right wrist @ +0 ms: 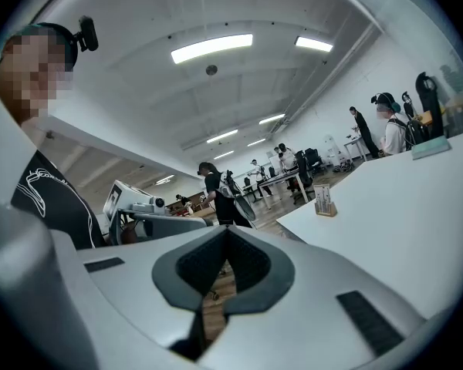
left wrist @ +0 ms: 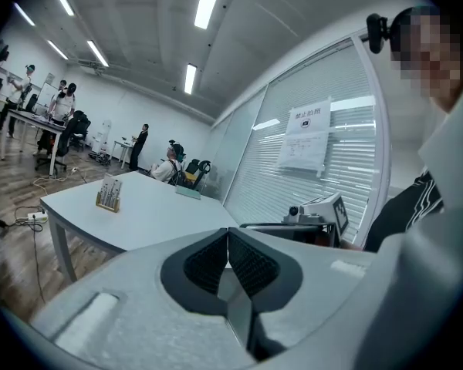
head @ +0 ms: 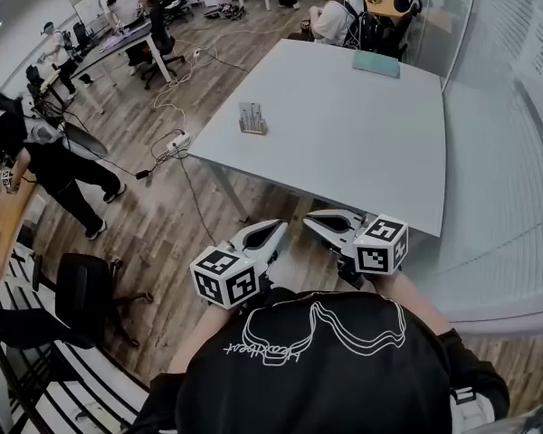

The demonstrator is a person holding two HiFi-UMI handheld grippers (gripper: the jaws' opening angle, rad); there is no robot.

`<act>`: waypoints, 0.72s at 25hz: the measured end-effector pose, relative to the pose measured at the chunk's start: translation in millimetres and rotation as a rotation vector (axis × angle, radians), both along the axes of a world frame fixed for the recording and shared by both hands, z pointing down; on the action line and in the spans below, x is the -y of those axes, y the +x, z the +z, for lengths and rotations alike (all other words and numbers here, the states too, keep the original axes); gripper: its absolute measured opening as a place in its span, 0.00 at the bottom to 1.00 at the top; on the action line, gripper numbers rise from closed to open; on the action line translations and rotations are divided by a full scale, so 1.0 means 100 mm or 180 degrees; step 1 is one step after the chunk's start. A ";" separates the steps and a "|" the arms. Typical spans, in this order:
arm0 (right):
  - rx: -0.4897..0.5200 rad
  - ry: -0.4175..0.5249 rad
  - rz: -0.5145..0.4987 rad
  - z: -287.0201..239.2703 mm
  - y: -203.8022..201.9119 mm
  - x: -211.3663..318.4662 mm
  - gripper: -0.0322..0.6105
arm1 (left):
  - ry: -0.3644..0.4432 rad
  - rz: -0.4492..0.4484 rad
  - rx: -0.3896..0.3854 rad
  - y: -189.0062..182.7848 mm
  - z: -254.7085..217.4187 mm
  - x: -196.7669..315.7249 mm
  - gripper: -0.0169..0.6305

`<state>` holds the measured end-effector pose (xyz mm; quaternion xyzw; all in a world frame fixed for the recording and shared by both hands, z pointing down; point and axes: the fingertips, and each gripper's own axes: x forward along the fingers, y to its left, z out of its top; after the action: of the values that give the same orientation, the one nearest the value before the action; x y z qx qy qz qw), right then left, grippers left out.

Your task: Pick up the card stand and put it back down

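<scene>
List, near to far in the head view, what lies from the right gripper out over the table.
Right gripper, small wooden card stand, flat teal pad, seated person in white shirt.

Both are held close to the person's chest, side by side: the left hand-held gripper (head: 270,233) and right hand-held gripper (head: 319,221), each with jaws closed, nothing between them.

No text is fully readable.
- Paper notice (left wrist: 305,139) on glass partition (left wrist: 251,156): heading and printed lines, too small to read.
- Black shirt (head: 344,382): white cursive word, upside down, illegible.
- Card stand (head: 252,118): print indistinct.
</scene>
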<state>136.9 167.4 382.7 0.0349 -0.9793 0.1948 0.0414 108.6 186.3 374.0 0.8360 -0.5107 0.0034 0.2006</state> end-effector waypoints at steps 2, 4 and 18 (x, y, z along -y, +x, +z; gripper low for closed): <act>-0.0050 -0.0037 -0.0007 0.05 -0.04 0.05 0.06 | -0.0016 -0.0023 -0.0054 -0.04 0.04 0.03 0.05; -0.0073 -0.0018 -0.0017 0.04 -0.09 0.11 0.06 | -0.0012 -0.0017 -0.0080 -0.09 0.04 0.11 0.05; -0.0163 -0.0111 0.0247 0.14 -0.65 1.11 0.06 | -0.0031 0.0167 -0.0129 -0.70 0.07 1.14 0.05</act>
<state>71.5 56.2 397.0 0.0771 -0.9723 0.2124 0.0595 38.6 72.5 381.0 0.8480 -0.4844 -0.0058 0.2148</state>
